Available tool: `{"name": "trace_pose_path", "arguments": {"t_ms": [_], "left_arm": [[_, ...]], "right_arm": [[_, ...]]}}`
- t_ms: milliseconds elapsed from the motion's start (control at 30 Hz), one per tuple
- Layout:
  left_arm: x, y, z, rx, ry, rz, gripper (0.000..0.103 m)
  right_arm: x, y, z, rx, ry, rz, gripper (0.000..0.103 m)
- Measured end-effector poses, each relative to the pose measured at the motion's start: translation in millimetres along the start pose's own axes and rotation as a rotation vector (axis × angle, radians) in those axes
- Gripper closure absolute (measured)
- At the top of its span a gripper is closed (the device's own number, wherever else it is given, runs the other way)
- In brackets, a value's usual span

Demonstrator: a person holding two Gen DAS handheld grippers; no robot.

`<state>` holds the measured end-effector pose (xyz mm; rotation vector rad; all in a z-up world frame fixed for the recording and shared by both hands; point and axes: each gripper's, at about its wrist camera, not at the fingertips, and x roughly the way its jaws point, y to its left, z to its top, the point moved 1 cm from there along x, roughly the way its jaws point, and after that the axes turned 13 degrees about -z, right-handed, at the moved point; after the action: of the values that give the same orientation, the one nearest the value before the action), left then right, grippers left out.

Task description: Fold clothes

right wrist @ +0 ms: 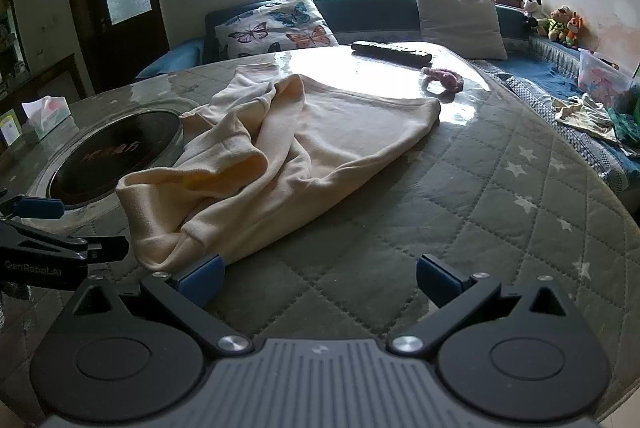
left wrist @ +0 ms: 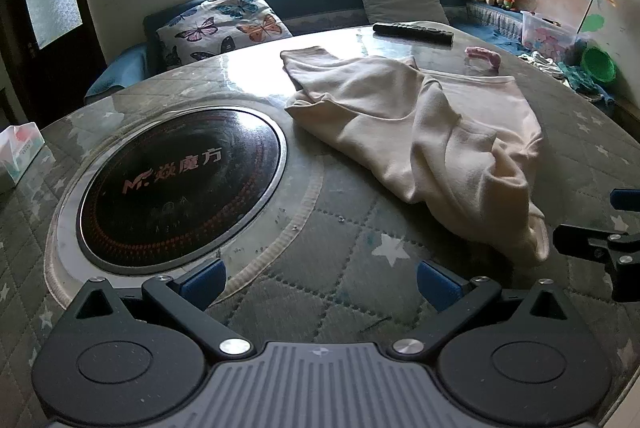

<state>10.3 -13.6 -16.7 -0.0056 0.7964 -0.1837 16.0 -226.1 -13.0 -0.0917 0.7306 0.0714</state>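
While both jaws gape, cream garment (right wrist: 280, 148) lies rumpled just beyond left gripper (left wrist: 320, 280), right gripper (right wrist: 320, 278).

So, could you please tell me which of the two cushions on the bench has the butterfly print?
The left cushion, nearer the door; the right cushion is plain pale fabric.

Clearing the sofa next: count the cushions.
2. The butterfly cushion sits at the sofa's left end; the plain cushion leans under the window, right. Others may be hidden behind the table.
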Motion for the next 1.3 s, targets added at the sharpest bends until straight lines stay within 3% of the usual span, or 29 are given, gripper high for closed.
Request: {"name": "trace_pose_path", "arguments": {"t_ms": [833, 1300], "left_arm": [[4.0, -1.6, 3.8, 0.006, 0.005, -0.005, 0.0], [3.2, 2.0, 49.3, 0.035, -0.065, -0.019, 0.0]], "right_arm": [[2.6, 0.7, 3.8, -0.01, 0.001, -0.003, 0.0], [9.0, -5.0, 18.4, -0.026, -0.017, -0.009, 0.0]]}}
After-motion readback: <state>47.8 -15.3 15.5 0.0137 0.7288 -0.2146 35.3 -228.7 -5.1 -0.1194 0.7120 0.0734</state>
